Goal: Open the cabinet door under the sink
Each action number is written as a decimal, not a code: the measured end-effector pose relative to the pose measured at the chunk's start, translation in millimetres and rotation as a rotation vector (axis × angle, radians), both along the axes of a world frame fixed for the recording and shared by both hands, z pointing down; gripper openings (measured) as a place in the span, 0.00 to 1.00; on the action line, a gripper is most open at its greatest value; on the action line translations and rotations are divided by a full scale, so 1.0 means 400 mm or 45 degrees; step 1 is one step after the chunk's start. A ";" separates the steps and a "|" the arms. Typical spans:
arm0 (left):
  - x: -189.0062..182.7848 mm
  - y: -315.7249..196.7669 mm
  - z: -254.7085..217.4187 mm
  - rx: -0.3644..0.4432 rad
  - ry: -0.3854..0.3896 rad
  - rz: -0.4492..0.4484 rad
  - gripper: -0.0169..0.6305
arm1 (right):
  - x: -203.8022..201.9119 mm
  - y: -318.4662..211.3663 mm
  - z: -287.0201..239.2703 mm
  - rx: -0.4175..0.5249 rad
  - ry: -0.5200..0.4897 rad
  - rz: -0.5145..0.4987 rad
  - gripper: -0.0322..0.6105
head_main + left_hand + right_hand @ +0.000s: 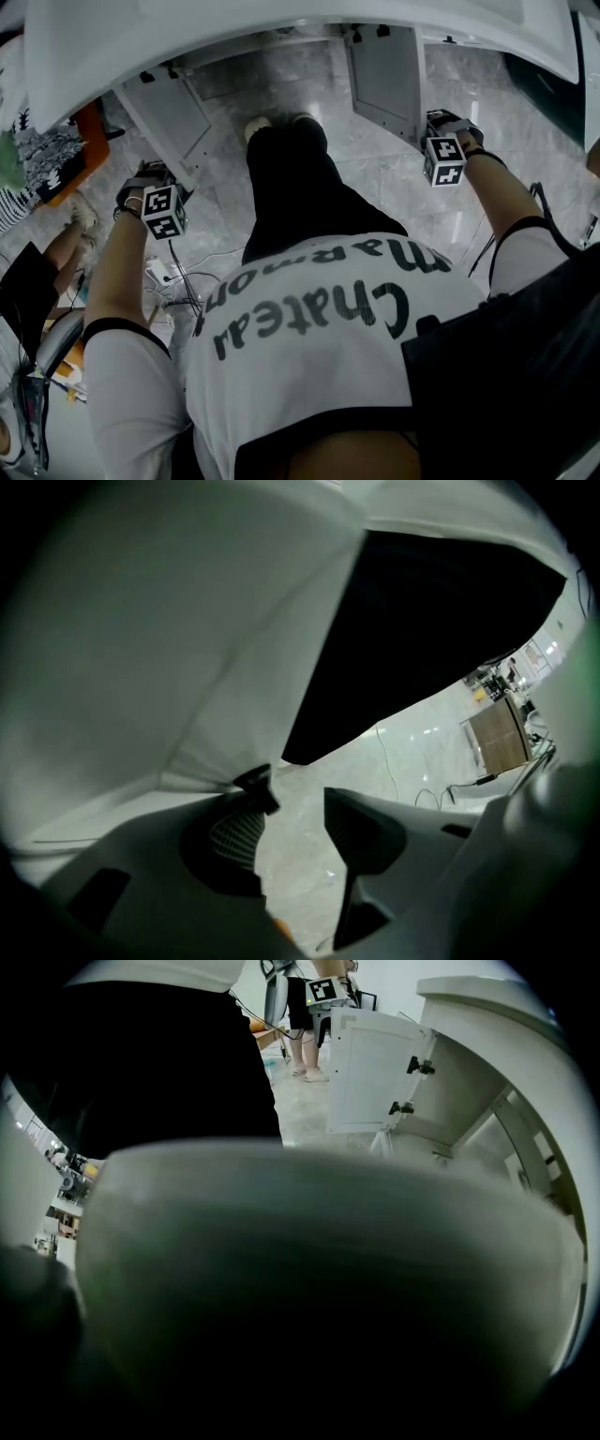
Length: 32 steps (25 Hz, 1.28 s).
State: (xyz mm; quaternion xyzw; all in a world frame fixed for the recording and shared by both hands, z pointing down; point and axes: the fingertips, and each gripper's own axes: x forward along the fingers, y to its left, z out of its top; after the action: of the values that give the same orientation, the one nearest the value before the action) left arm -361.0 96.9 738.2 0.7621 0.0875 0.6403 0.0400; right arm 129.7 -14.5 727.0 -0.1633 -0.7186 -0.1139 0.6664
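Under the white sink counter [281, 23] both cabinet doors stand swung out. The left door [167, 117] fills the left of the left gripper view as a white panel [169, 639]. My left gripper [295, 794] points down beside that door's edge. Its jaws stand apart, with only floor showing between them, and one fingertip [258, 782] lies against the panel's lower edge. My right gripper [448, 127] sits at the outer edge of the right door [384, 80]. In the right gripper view a white surface [328, 1241] right in front of the camera hides the jaws.
The open cabinet [487, 1133] and the far door with its two black hinges [412, 1066] show in the right gripper view. Cables and a power strip [159, 272] lie on the marble floor at the left. Another person [56, 248] is at the far left. My feet [258, 127] stand between the doors.
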 end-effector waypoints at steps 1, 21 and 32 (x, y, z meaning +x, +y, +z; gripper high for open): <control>-0.001 0.002 -0.001 -0.002 0.001 -0.003 0.30 | 0.002 0.001 0.000 -0.003 0.004 -0.002 0.18; -0.121 0.029 0.002 0.018 -0.102 -0.174 0.35 | 0.022 0.002 0.013 -0.023 0.078 0.052 0.20; -0.207 0.023 -0.005 0.002 -0.246 -0.315 0.35 | 0.066 -0.026 0.011 0.065 0.303 0.362 0.20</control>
State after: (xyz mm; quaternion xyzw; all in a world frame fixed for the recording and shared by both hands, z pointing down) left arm -443.7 106.1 736.0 0.7020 -0.0119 0.7009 0.1261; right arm 156.2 -24.8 731.4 -0.0555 -0.6475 -0.0168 0.7599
